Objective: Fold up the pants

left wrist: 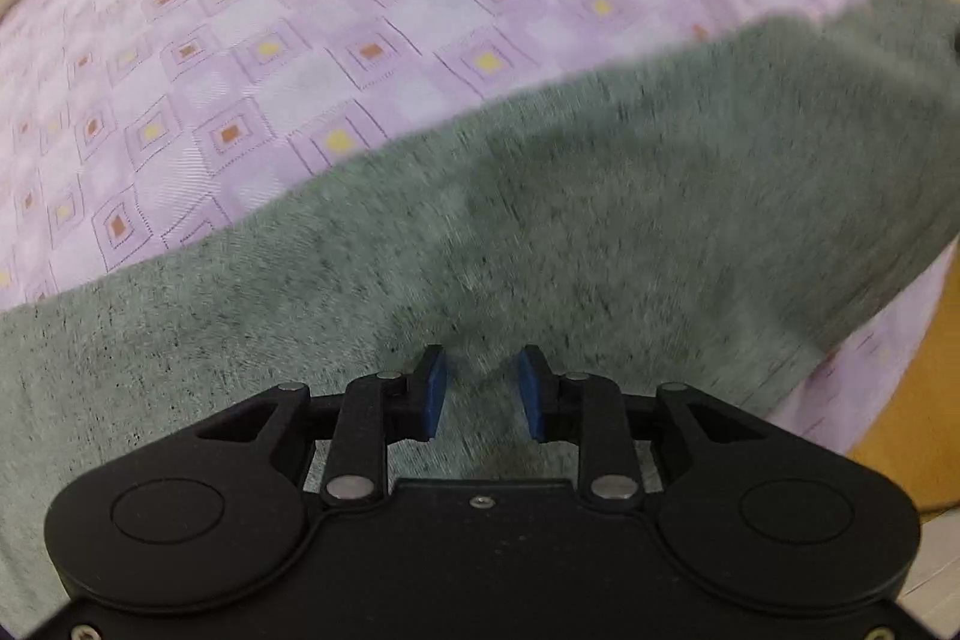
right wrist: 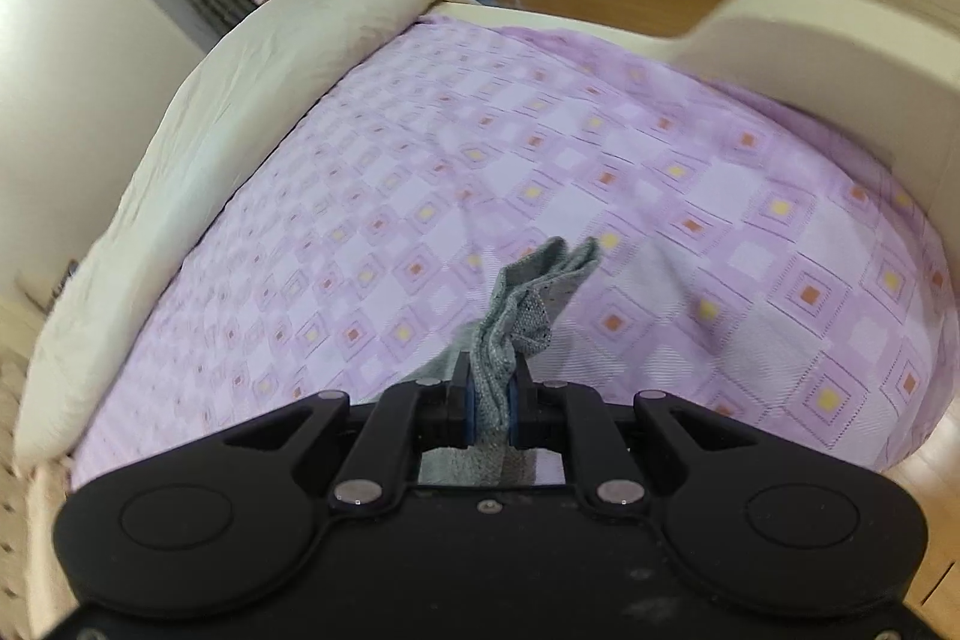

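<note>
Pants: grey pants [left wrist: 540,232] lie spread across the near edge of the bed, over the purple checked bedspread [left wrist: 270,40].
Left gripper: the left gripper [left wrist: 483,388] points down at the pants, its 2 blue pads parted, nothing pinched between them.
Right gripper: the right gripper [right wrist: 491,400] is clamped tight on a bunched fold of the grey cloth [right wrist: 528,298], lifted above the bedspread.
Far edge: a cream pillow [right wrist: 240,88].

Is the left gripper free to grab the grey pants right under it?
Probably yes: the left gripper has its jaws apart and empty, directly over the grey pants, with nothing between them.
</note>
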### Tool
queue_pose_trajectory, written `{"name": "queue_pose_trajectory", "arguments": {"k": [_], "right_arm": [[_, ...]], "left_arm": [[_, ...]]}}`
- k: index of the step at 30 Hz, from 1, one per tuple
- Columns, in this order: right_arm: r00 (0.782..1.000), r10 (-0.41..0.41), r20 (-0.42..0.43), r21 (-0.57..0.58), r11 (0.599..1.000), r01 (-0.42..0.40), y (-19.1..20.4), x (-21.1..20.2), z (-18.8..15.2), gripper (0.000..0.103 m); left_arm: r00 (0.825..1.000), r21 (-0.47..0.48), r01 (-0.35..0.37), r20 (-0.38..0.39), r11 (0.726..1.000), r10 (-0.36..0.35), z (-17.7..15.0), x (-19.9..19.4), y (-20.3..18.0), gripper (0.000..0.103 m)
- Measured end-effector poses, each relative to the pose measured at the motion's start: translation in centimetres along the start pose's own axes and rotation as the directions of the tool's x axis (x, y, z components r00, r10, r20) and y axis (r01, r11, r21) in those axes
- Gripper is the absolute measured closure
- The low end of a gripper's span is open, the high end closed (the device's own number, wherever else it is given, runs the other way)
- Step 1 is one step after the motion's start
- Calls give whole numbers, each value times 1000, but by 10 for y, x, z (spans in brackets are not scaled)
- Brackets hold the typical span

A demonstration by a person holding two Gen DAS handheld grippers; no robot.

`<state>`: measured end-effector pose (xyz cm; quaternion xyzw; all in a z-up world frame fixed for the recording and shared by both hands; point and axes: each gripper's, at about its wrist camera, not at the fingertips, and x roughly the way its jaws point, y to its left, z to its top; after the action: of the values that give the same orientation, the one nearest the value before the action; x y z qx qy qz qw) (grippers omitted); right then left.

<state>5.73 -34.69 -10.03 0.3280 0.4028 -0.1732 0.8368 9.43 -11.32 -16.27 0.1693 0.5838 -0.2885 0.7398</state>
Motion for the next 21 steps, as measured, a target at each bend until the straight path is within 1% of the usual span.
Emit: {"name": "queue_pose_trajectory", "arguments": {"k": [1, 4, 7, 9, 10, 11, 13, 14, 15, 16, 18, 19, 21], "right_arm": [[1000, 4, 5, -18, 1000, -4, 13, -4, -2, 92], [999, 48, 10, -118, 992, -46, 69, -16, -15, 92], [993, 112, -27, -230, 966, -115, 132, -21, -41, 92], [982, 168, -85, -277, 943, -186, 175, -13, -71, 91], [976, 184, -115, -291, 933, -210, 191, -6, -86, 91], [969, 195, -151, -312, 921, -234, 209, 6, -108, 91], [961, 184, -208, -351, 903, -249, 237, 32, -149, 91], [956, 166, -241, -378, 891, -250, 249, 49, -173, 89], [952, 141, -272, -404, 881, -246, 258, 65, -195, 82], [950, 110, -293, -426, 874, -233, 265, 78, -212, 79], [942, 59, -330, -438, 875, -208, 274, 91, -233, 79], [939, 63, -339, -422, 882, -212, 275, 90, -236, 79], [940, 115, -322, -369, 899, -237, 269, 76, -232, 79]], "left_arm": [[999, -28, 22, 28, 999, -21, 1, -10, 11, 67], [995, -75, 29, 96, 997, -22, -6, -41, 47, 67], [990, -119, 32, 140, 992, -16, -19, -66, 86, 67], [989, -163, 13, 148, 987, 11, -37, -79, 118, 67], [989, -187, 5, 144, 982, 22, -44, -82, 132, 68], [990, -208, -2, 137, 978, 31, -51, -84, 147, 68], [993, -241, -25, 107, 970, 53, -68, -85, 174, 68], [994, -251, -44, 85, 967, 67, -78, -83, 187, 68], [995, -256, -58, 69, 965, 78, -84, -83, 195, 68], [995, -258, -66, 56, 964, 83, -88, -82, 199, 68], [995, -253, -70, 47, 965, 84, -100, -83, 213, 68], [995, -247, -71, 49, 967, 85, -99, -84, 214, 68], [995, -233, -60, 61, 971, 76, -101, -85, 218, 68]]}}
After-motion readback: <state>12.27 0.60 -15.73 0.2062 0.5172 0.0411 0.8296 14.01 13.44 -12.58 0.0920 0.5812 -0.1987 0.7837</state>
